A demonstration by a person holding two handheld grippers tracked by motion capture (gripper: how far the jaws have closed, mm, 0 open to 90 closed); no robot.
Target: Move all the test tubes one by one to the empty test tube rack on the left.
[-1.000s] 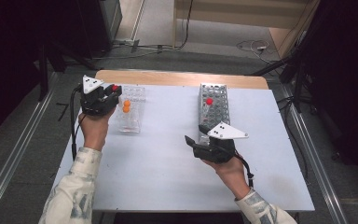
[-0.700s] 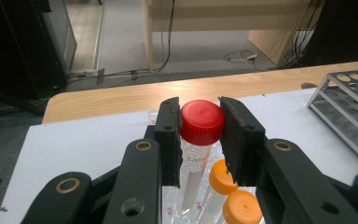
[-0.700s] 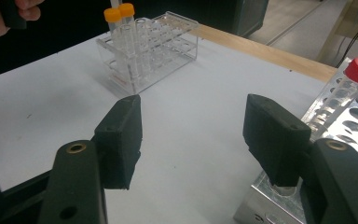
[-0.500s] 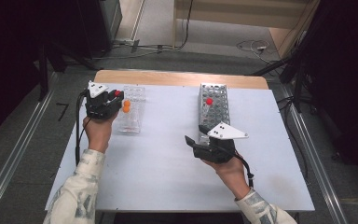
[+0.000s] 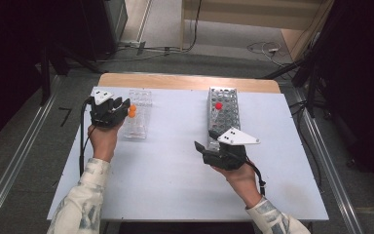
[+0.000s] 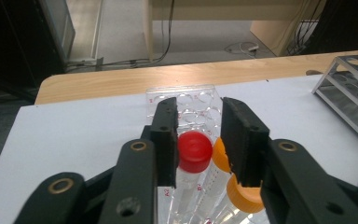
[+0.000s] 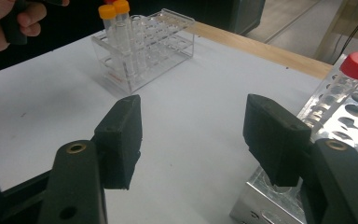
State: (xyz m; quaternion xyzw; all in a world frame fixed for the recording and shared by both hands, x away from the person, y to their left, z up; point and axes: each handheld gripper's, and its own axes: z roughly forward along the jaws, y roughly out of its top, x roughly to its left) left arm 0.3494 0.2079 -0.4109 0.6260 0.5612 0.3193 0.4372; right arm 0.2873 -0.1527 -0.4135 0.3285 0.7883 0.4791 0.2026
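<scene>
A white counter (image 5: 165, 165) with a bare wooden strip along its far edge stands on a grey floor, dark shapes to either side. Nearest the person, the right gripper (image 7: 193, 135) hovers low over the counter, its fingers spread wide with nothing between them, just beside the near end of the metal rack (image 5: 222, 112). A red-capped tube (image 7: 354, 77) stands in that metal rack farther along. Across the counter at the left, the left gripper (image 6: 198, 140) sits over the clear plastic rack (image 5: 137, 114). Its fingers have just been opening; a second red-capped tube (image 6: 194, 154), standing in the clear plastic rack, is between them, a slight gap showing on one side. Two orange-capped tubes (image 6: 240, 186) stand just beside it.
</scene>
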